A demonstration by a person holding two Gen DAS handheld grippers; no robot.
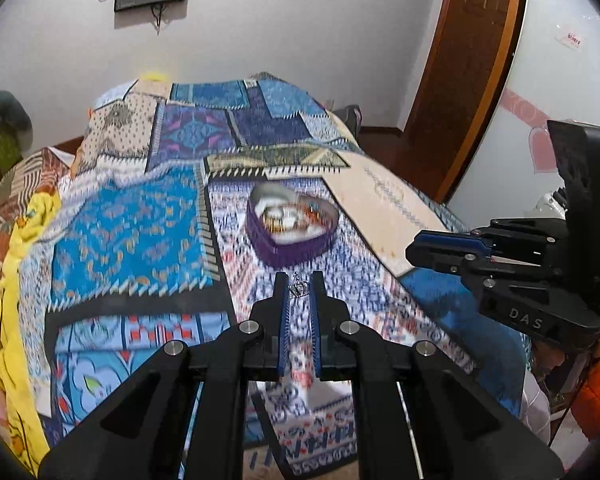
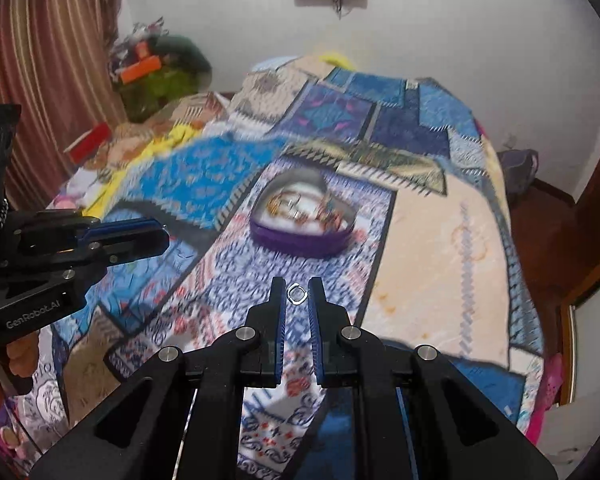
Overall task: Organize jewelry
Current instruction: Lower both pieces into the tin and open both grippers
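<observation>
A purple heart-shaped jewelry box (image 1: pixel 292 228) with jewelry inside sits open on the patterned bedspread (image 1: pixel 140 220); it also shows in the right wrist view (image 2: pixel 304 216). My left gripper (image 1: pixel 300 286) is shut on a small silver crown-shaped ring (image 1: pixel 299 288), held above the bed just short of the box. My right gripper (image 2: pixel 297 292) is shut on a small silver squarish ring (image 2: pixel 297 293), also held above the bed short of the box. Each gripper shows side-on in the other's view, the right one (image 1: pixel 420 248) and the left one (image 2: pixel 156 236).
The bed fills both views, with a yellow cloth (image 1: pixel 16 264) along its left edge. A pile of soft items (image 2: pixel 160 72) and a striped curtain (image 2: pixel 52 60) stand at the far left. A wooden door (image 1: pixel 460 80) is at the right.
</observation>
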